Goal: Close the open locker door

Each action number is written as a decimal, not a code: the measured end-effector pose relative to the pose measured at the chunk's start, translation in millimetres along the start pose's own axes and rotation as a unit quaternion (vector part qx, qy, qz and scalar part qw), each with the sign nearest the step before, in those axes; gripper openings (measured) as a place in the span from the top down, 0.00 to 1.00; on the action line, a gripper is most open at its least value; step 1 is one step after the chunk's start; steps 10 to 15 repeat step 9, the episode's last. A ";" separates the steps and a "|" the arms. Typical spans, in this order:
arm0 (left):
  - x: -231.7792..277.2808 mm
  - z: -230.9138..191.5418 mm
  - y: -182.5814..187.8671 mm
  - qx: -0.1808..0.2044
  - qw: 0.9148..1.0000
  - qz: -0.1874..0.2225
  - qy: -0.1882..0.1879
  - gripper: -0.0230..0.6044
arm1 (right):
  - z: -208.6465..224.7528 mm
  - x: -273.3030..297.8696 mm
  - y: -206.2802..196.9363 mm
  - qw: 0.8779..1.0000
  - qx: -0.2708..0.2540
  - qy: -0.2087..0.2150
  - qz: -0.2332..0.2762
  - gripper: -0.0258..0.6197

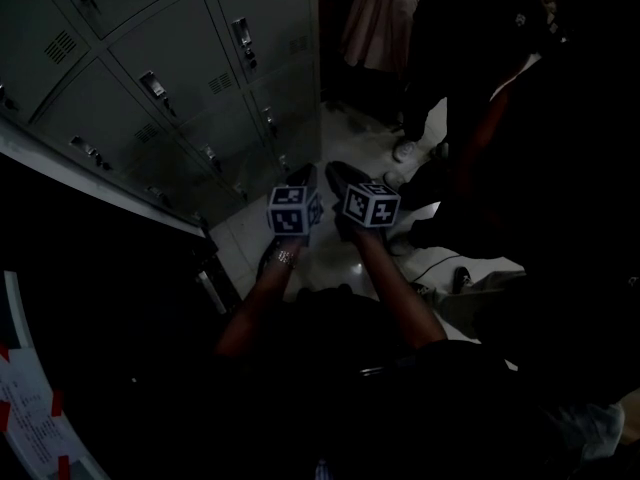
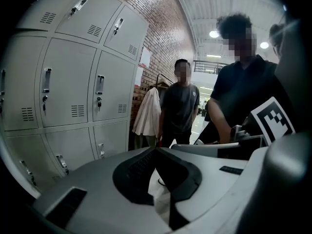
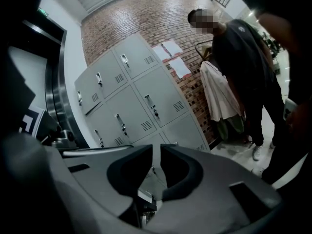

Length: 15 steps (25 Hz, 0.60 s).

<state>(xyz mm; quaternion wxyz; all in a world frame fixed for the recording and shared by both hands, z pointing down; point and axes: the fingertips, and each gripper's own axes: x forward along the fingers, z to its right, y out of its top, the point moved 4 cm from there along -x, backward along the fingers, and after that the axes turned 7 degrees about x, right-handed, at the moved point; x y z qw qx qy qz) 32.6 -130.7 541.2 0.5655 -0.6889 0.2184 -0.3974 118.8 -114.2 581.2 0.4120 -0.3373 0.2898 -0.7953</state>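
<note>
You are facing the grey lockers (image 1: 150,58), which are filling the wall to your left above the pale floor (image 1: 352,133). Bystanders (image 2: 180,106) are standing near a hanging coat (image 2: 147,112). You are holding both grippers low, side by side. The left gripper (image 2: 155,151) is showing its fingers touching at the tips, empty. The right gripper (image 3: 156,152) is showing its fingers a narrow slit apart, gripping nothing. The locker door (image 3: 91,95) in the upper row is looking slightly ajar, well apart from both grippers.

Brick wall (image 3: 146,18), pale floor (image 1: 365,133)
</note>
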 end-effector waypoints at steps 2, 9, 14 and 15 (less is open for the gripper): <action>-0.4 -1.2 -0.6 0.000 1.000 0.001 0.002 0.96 | -0.2 -0.9 -0.4 1.000 -0.002 -0.001 -0.002 0.87; -5.4 -2.0 -1.1 -0.003 1.000 0.006 0.001 0.96 | -6.5 -2.1 -4.3 1.000 -0.005 0.005 -0.006 0.87; -5.4 -2.0 -1.1 -0.003 1.000 0.006 0.001 0.96 | -6.5 -2.1 -4.3 1.000 -0.005 0.005 -0.006 0.87; -5.4 -2.0 -1.1 -0.003 1.000 0.006 0.001 0.96 | -6.5 -2.1 -4.3 1.000 -0.005 0.005 -0.006 0.87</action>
